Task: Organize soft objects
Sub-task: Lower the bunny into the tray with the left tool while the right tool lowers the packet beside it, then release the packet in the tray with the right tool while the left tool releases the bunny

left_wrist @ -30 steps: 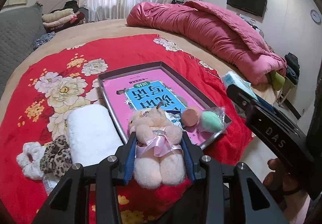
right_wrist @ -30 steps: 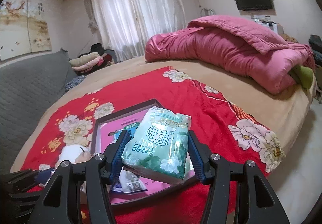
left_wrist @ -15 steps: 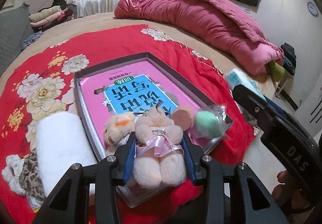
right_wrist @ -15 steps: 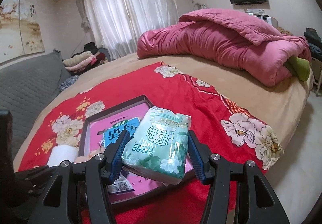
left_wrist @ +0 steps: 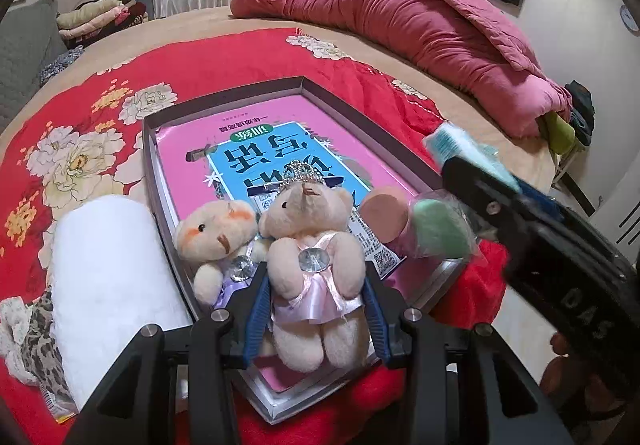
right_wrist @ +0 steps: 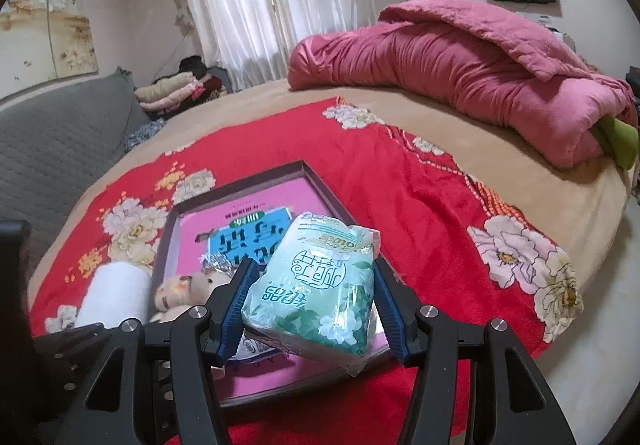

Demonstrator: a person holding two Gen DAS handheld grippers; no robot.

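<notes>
Red floral blanket (left_wrist: 248, 61), pink book (left_wrist: 240, 133), green-and-white tissue pack (right_wrist: 316, 285), leopard-print scrunchie (left_wrist: 36, 341).

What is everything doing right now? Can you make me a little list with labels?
left gripper: shut on the pink-dress teddy bear, over the tray
right gripper: shut on the green tissue pack
tray: on the red floral blanket, pink book inside
in tray: second teddy bear, two makeup sponges
outside tray: rolled white towel, leopard scrunchie
</notes>
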